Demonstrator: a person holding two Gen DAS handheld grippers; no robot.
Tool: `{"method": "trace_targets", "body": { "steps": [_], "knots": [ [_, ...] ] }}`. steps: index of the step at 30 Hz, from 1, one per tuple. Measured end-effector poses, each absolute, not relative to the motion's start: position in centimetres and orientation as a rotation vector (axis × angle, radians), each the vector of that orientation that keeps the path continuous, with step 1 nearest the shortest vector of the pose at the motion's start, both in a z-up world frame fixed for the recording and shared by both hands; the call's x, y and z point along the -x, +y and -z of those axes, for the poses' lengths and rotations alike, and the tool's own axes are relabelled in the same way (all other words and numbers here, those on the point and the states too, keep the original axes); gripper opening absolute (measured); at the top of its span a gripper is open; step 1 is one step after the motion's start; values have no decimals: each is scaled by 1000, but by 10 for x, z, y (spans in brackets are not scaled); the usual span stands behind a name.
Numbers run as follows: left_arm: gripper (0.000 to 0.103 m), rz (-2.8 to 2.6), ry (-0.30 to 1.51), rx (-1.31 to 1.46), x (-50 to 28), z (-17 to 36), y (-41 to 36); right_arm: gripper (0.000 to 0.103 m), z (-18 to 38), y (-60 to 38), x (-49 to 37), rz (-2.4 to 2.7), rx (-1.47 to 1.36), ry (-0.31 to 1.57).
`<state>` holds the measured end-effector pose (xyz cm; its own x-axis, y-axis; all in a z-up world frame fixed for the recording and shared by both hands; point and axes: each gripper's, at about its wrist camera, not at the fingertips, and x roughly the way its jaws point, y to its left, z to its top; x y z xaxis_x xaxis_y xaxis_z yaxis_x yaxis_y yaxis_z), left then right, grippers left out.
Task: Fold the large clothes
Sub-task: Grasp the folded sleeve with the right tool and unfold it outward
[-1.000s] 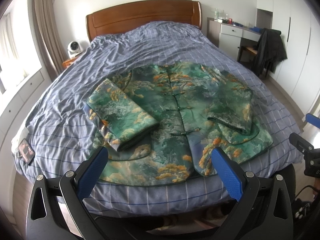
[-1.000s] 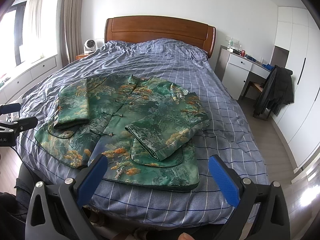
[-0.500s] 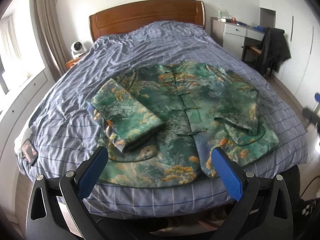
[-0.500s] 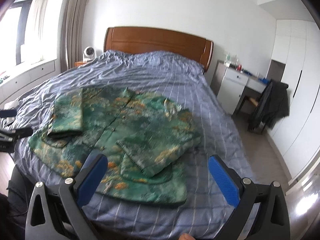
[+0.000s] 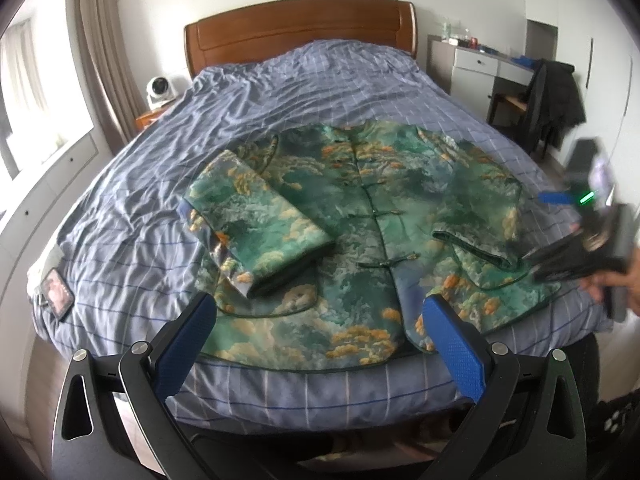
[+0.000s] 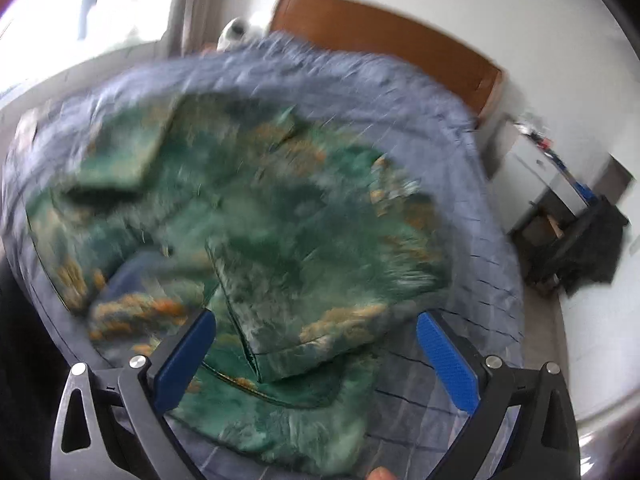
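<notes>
Left wrist view shows a wide bed [image 5: 304, 92] with a wrinkled blue checked cover filling the room's middle, its wooden headboard [image 5: 300, 28] at 12 o'clock. A green brocade jacket [image 5: 360, 240] with orange cloud patterns lies face up on the bed's near half, buttons running down its centre. Both sleeves are already folded in over the body: the left sleeve [image 5: 260, 224] at 9 o'clock of the jacket, the right sleeve [image 5: 480, 224] at 3 o'clock. A white desk stands at 2 o'clock beside a chair draped with a dark coat [image 5: 556, 96]. A small fan [image 5: 160, 90] sits at 10 o'clock by the headboard.

The left claw [image 5: 320, 340] hangs spread wide and empty above the jacket's hem. The right claw [image 6: 316, 356] is equally wide and empty, poised close over the right sleeve's cuff; its own view is heavily blurred.

Judging by the layout, the sleeve folds are finished and the body fold comes next. That calls for each claw to pinch a hem corner, then carry the lower edge up toward the collar.

Compared with half a second ago, the right claw has swung in and tilted down over the jacket, now showing at 3 o'clock in the left view, while the left claw has scarcely shifted.
</notes>
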<state>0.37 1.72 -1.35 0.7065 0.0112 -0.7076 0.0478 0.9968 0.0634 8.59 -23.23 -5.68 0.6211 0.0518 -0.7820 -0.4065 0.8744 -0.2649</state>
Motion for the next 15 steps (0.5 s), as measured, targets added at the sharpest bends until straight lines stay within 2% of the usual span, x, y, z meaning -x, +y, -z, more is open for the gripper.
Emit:
{"method": "trace_targets", "body": {
  "steps": [6, 8, 9, 10, 11, 13, 15],
  "knots": [
    [103, -11, 807, -89, -2, 19, 21, 101, 137, -193, -111, -364, 600, 912],
    [103, -27, 804, -93, 0, 20, 25, 101, 145, -190, -114, -358, 571, 916],
    [103, -33, 805, -93, 0, 20, 27, 97, 145, -195, -117, -366, 509, 930],
    [103, -40, 810, -89, 0, 22, 30, 74, 142, -201, -119, -382, 449, 943],
    [103, -44, 816, -84, -1, 23, 31, 41, 137, -207, -121, -394, 388, 962],
    [103, -40, 833, -64, -5, 27, 35, 15, 128, -218, -122, -415, 276, 990],
    [103, -30, 839, -56, -8, 30, 36, 10, 109, -230, -116, -376, 226, 958]
  ]
}}
